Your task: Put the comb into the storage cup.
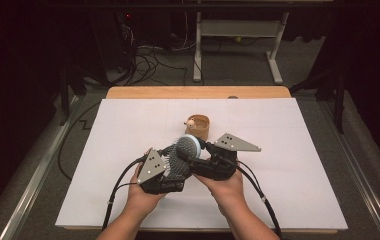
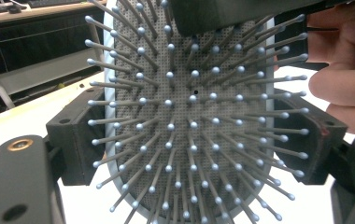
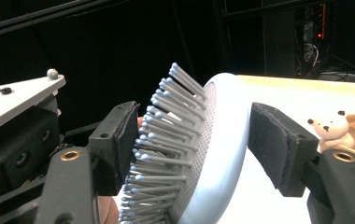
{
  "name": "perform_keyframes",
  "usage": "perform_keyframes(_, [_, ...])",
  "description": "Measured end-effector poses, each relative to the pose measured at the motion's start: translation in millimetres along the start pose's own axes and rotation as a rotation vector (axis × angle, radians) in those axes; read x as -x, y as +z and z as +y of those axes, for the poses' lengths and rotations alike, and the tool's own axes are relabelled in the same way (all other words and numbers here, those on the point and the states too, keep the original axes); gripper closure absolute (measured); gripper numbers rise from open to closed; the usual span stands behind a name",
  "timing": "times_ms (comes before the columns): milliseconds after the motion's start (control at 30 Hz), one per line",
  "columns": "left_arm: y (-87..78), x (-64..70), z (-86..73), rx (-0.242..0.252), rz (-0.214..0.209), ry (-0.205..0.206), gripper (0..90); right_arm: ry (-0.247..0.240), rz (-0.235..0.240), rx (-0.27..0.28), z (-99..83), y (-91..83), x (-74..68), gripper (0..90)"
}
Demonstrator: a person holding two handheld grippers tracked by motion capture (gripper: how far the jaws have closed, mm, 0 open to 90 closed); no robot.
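Observation:
A hairbrush with a pale blue back and grey ball-tipped bristles is held up over the middle of the white sheet, between both grippers. My left gripper comes in from the left. In the left gripper view its jaws sit against the two side rims of the brush head, whose bristles face the camera. My right gripper comes from the right. In the right gripper view one pad presses the bristle tips and the other stands against the brush back.
A round wooden bowl stands just behind the brush, with a small white bear figure at its left rim. The white sheet covers a wooden table. Cables trail from both grippers toward the near edge.

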State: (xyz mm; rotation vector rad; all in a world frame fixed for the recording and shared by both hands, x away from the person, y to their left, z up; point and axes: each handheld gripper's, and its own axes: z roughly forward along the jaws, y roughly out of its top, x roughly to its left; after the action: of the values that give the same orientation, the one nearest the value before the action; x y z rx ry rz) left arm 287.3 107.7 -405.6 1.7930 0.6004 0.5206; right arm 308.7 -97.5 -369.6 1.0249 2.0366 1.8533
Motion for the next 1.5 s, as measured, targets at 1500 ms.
perform_keyframes(1500, [-2.0,-0.8,2.8,0.003,0.021,-0.007,19.7,0.01,-0.016,-0.005,3.6,1.9,-8.7,57.4])
